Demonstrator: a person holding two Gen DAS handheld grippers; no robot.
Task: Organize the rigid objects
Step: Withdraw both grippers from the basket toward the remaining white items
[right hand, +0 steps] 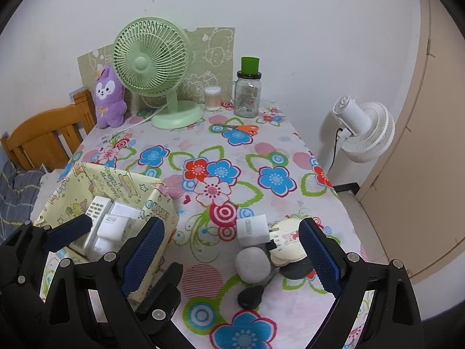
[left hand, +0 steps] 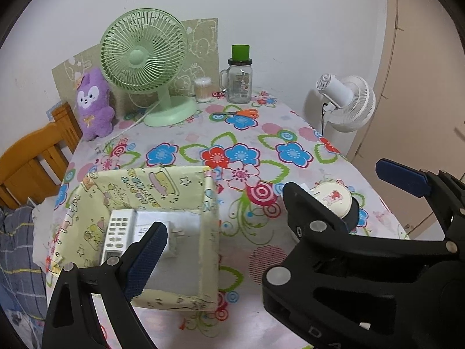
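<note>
A yellow patterned box (left hand: pixel 209 232) stands at the table's front left and holds a white remote (left hand: pixel 116 232) and a white charger (left hand: pixel 171 242). My left gripper (left hand: pixel 232 228) hovers open, its left finger over the box. Its right finger is hidden behind the right gripper's black finger. Further right lies a pile: a white plug adapter (right hand: pixel 251 229), a cream round item with a bear print (right hand: pixel 287 242), a grey oval case (right hand: pixel 252 263) and a small black oval (right hand: pixel 250 296). My right gripper (right hand: pixel 232 223) stands open above this pile, pads touching nothing. The box (right hand: pixel 162 203) sits beside its left finger.
At the back stand a green desk fan (right hand: pixel 152 58), a purple plush (right hand: pixel 110 99), a cotton-swab jar (right hand: pixel 212 99) and a glass jar with a green cap (right hand: pixel 247 96). Orange scissors (right hand: pixel 247 128) lie in front of them. A white floor fan (right hand: pixel 366 128) stands off the right edge, a wooden chair (right hand: pixel 43 139) at the left.
</note>
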